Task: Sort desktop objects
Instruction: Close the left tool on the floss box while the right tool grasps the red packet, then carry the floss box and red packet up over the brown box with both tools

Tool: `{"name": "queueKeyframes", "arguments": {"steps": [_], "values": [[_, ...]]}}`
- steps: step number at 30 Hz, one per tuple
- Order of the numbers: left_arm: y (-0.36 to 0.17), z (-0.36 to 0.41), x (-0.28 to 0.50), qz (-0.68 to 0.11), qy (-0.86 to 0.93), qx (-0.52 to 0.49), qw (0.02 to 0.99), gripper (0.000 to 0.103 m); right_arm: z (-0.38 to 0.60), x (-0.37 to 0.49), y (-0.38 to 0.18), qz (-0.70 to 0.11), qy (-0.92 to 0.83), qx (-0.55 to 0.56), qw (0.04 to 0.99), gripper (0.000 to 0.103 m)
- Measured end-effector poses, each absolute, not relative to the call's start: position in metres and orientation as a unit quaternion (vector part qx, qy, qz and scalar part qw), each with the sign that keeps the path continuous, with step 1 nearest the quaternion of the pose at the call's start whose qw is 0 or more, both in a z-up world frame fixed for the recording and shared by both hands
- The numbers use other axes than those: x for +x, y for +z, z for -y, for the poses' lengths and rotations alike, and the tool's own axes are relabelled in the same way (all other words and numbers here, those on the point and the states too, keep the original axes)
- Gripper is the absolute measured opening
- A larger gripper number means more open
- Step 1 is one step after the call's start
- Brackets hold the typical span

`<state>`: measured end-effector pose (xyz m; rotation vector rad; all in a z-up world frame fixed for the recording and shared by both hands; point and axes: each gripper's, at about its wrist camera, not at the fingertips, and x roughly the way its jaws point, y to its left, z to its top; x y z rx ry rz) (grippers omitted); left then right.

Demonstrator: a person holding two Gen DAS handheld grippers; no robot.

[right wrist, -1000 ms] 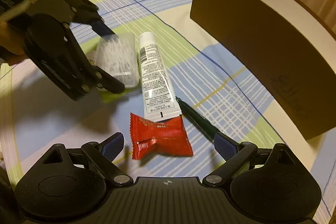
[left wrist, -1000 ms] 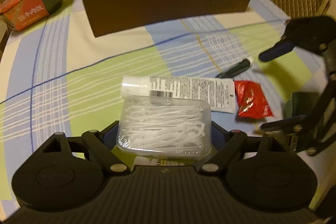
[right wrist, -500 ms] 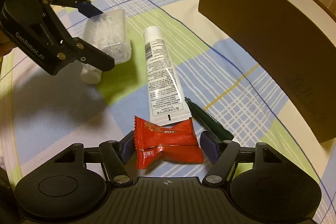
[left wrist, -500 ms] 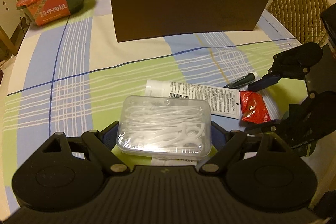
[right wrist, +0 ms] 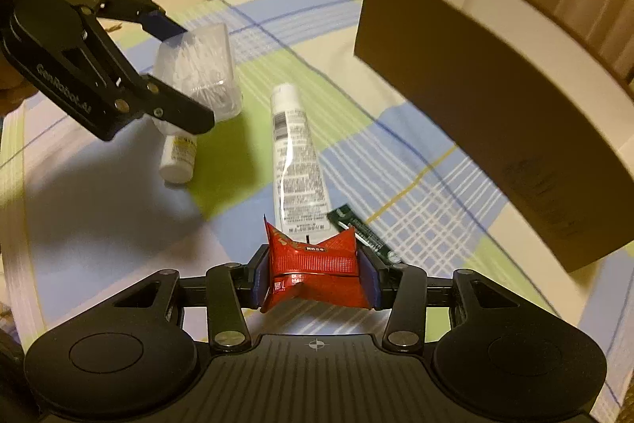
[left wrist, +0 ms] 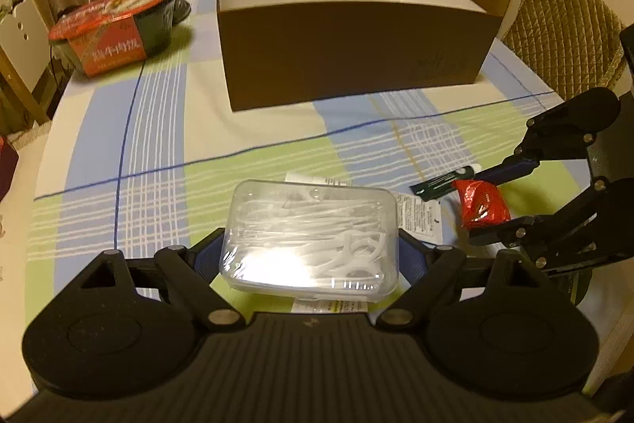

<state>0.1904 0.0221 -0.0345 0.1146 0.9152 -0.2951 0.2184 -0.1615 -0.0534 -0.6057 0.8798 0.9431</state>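
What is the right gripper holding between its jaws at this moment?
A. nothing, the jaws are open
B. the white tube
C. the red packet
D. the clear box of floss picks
C: in the right wrist view the right gripper has its jaws pressed on both sides of the crumpled red packet.

The left gripper is held level above the table, its blue-padded fingers closed against the two short ends of a clear plastic box of white floss picks. To its right, the right gripper is lower and pinches a crumpled red foil snack packet tightly between its pads.
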Motion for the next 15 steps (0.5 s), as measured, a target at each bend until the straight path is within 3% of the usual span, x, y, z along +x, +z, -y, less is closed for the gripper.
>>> {"name": "queueKeyframes", "arguments": {"steps": [15], "values": [[-0.004,-0.013,0.165,-0.402,-0.147,0.079,0.900,0.084,0.174,0.197,-0.016,-0.361,0.397,-0.267,0.800,0.045]]}}
